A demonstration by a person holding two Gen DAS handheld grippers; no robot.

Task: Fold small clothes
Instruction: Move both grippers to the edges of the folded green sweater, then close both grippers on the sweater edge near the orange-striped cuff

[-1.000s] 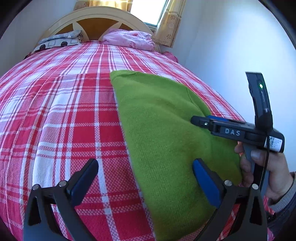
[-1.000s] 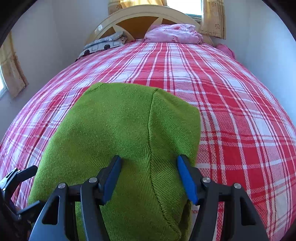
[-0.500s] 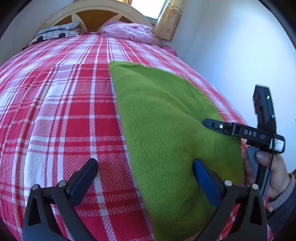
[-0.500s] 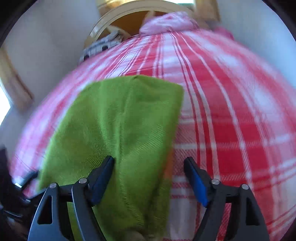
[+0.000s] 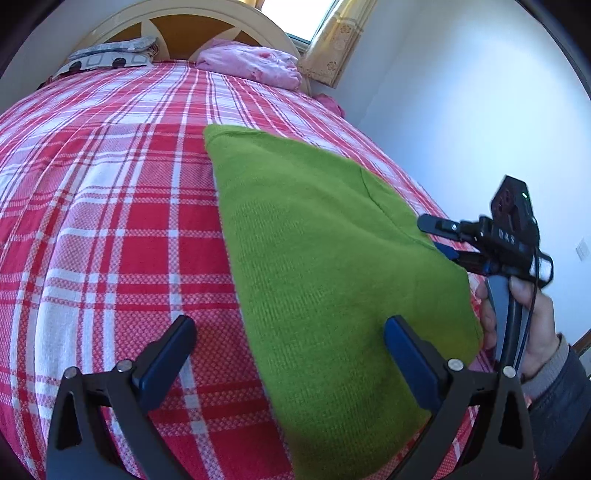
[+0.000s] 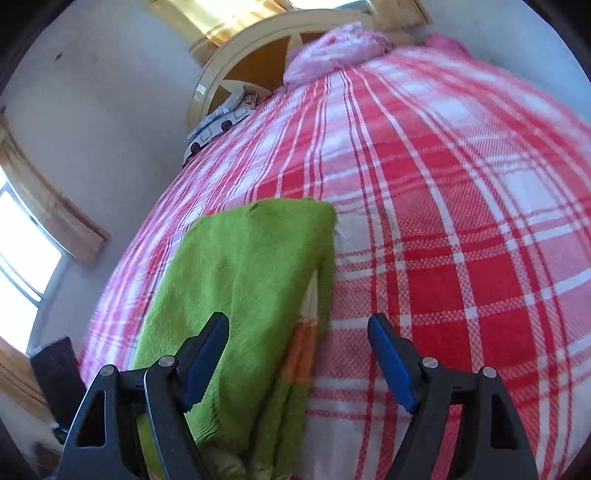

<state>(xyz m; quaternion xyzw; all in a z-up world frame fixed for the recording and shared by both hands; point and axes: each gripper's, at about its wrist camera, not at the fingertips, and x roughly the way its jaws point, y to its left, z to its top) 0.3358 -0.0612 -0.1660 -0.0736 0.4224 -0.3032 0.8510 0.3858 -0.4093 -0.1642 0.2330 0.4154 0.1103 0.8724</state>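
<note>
Your right gripper [image 6: 297, 354] stands wide open, its jaws having just been opening; the near right edge of the green knit garment [image 6: 243, 295] lies between the blue pads [image 6: 388, 363] but nothing presses on it. The left pad sits above the green cloth, the right pad above the red-and-white checked bedspread [image 6: 461, 221]. Your left gripper [image 5: 288, 354] is spread wide too and grips nothing: its right pad hangs over the garment [image 5: 325, 258], its left pad over the bedspread [image 5: 110, 221].

The garment lies folded on the bedspread, near your edge of the bed.

From the left wrist you see your right gripper [image 5: 443, 240] from the side, close by the garment's right edge, with your hand [image 5: 532, 317] and a grey sleeve [image 5: 557, 391] on its handle. The garment reads there as one flat green panel with a seam.

The right wrist view, somewhat blurred, shows stacked folded layers along the garment's right edge and an orange band [image 6: 303, 354] among them. Farther out, both views show the pink bedding [image 5: 251, 66] and patterned pillow [image 5: 107, 59] at the headboard [image 5: 184, 22].
</note>
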